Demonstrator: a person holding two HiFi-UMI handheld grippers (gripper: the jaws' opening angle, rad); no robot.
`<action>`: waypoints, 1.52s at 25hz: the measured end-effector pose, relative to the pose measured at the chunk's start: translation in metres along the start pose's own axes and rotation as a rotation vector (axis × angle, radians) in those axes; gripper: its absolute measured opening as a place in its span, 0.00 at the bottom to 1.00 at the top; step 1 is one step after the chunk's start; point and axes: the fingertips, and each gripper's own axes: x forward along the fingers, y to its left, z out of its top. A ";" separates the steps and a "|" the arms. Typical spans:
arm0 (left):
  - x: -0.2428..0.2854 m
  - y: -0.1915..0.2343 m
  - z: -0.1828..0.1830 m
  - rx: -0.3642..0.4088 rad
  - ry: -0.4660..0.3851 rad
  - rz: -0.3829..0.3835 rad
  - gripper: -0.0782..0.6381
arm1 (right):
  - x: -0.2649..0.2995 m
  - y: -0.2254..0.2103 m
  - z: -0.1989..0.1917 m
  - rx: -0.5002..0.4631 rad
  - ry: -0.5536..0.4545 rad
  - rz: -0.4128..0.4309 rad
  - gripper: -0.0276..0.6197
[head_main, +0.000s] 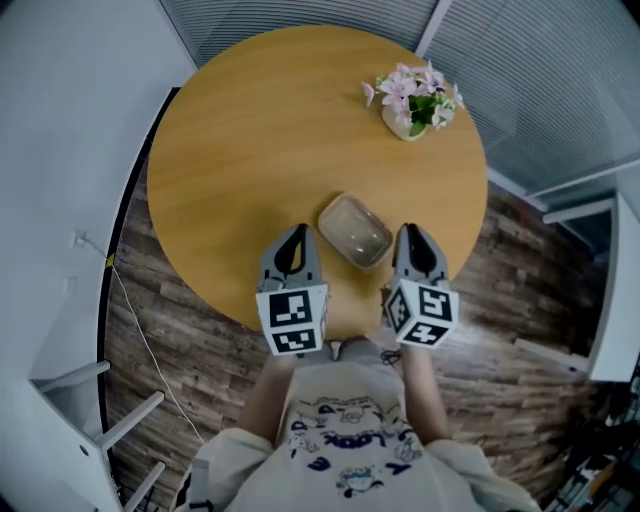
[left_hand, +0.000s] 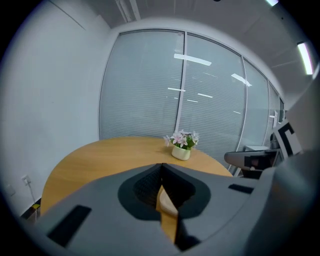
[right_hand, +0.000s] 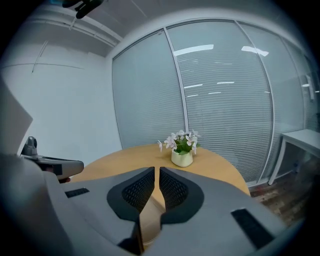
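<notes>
My left claw (head_main: 296, 232) and right claw (head_main: 411, 230) hover over the near rim of the round wooden table (head_main: 250, 130), at its 6 o'clock edge, just above my own chest. In the left gripper view the left claw (left_hand: 161, 168) has its jaws pressed together at the tips, with nothing between them. In the right gripper view the right claw (right_hand: 156, 173) is drawn in to a thin slit, also empty. Between the two lies a small box (head_main: 354, 229), pale with rounded corners, flat on the wood and turned on a slant. The left claw sits at its 9 o'clock and the right at its 3 o'clock, both just beside it and, as far as I can tell, not touching. Neither gripper view shows the box, since it sits below the line of my jaws. I judge this a poised start with nothing gripped. Taking the box would call for spreading one claw wide and dipping its tips towards the lid's edge. Farther off, at the table's 1 o'clock, stands a flower pot (head_main: 408, 124) with pink blooms, well apart from the box. Beyond it are the blinds (right_hand: 225, 90).
</notes>
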 end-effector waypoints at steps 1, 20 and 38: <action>0.004 0.001 -0.004 0.002 0.014 -0.004 0.11 | 0.004 0.000 -0.004 -0.002 0.013 0.001 0.09; 0.056 0.007 -0.079 -0.094 0.233 -0.027 0.12 | 0.045 -0.023 -0.079 -0.046 0.230 0.060 0.09; 0.089 -0.004 -0.103 -0.117 0.313 -0.041 0.16 | 0.053 -0.028 -0.103 -0.002 0.293 0.132 0.10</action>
